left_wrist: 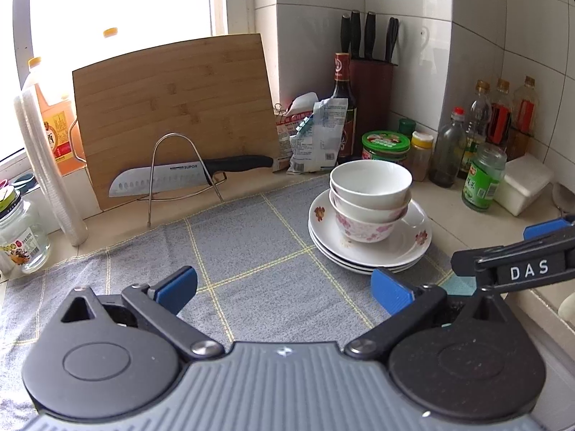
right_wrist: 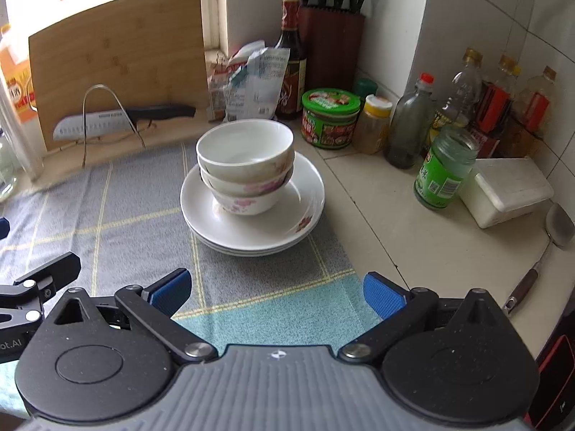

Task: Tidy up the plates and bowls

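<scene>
Three bowls (right_wrist: 245,165) are nested one inside another and are set on a stack of white floral-edged plates (right_wrist: 309,194), near the right edge of a grey checked cloth (right_wrist: 118,212) spread over the kitchen counter (right_wrist: 395,237). The top bowl (left_wrist: 371,183) is plain white inside, and pink flowers are seen on the lowest one (left_wrist: 359,231). The plates (left_wrist: 413,248) appear to number three or four.

The left gripper (left_wrist: 284,291) is held low over the cloth, in front and to the left of the stack, with its blue-padded jaws spread wide and nothing between them. The right gripper (right_wrist: 276,292) is likewise held with jaws wide apart and empty, directly in front of the plates and clear of them. Part of the right gripper (left_wrist: 517,269) is seen at the right edge of the left wrist view.

Behind the cloth, a bamboo cutting board (left_wrist: 172,107) is leaned against the window ledge, and a santoku knife (left_wrist: 187,176) is rested in a wire rack (left_wrist: 179,176) before it. A dark sauce bottle (right_wrist: 291,61), a knife block (right_wrist: 330,46), a green-lidded jar (right_wrist: 329,118) and several condiment bottles (right_wrist: 463,100) are lined along the tiled wall. A green-labelled glass jar (right_wrist: 445,168) and a white lidded box (right_wrist: 506,190) are stood to the right of the plates, and a spatula (right_wrist: 539,255) is laid beside them.
</scene>
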The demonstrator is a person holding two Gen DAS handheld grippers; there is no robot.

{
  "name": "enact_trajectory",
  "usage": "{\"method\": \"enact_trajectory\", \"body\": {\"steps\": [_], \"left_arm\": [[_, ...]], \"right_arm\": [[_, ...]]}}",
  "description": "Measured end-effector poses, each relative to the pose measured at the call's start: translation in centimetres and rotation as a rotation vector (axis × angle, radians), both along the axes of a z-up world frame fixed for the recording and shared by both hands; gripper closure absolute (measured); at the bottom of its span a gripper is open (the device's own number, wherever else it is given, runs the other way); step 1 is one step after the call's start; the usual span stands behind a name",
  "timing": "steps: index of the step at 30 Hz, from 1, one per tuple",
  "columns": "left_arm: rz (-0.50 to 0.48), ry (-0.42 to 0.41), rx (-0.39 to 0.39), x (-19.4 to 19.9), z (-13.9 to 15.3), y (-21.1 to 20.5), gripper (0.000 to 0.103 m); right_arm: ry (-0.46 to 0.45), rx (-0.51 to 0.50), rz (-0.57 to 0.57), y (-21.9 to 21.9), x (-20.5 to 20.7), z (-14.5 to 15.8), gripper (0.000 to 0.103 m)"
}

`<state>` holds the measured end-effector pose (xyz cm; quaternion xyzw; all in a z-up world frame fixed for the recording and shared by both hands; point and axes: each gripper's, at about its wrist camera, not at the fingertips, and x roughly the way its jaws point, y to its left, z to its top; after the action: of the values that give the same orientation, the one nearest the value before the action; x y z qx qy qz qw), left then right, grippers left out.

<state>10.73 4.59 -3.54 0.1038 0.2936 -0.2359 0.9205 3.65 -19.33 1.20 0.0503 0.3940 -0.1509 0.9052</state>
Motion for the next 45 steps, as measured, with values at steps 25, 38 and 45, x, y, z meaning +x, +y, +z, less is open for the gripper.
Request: {"method": "enact_trajectory", "body": {"steps": [25, 38, 45], "left_arm": [[0.023, 0.035, -0.011, 0.11, 0.55, -0.33, 0.001], [0.031, 0.036, -0.016, 0.19, 0.84, -0.46, 0.001], [0.030, 0.036, -0.016, 0.24, 0.87, -0.50, 0.001]], "right_arm": [[-0.028, 0.017, -0.009, 0.45, -1.01, 0.63, 0.000], [-0.032, 0.017, -0.008, 0.28, -1.08, 0.84, 0.000], [-0.032, 0.015, -0.008, 0.29, -1.04, 0.85, 0.000]]}}
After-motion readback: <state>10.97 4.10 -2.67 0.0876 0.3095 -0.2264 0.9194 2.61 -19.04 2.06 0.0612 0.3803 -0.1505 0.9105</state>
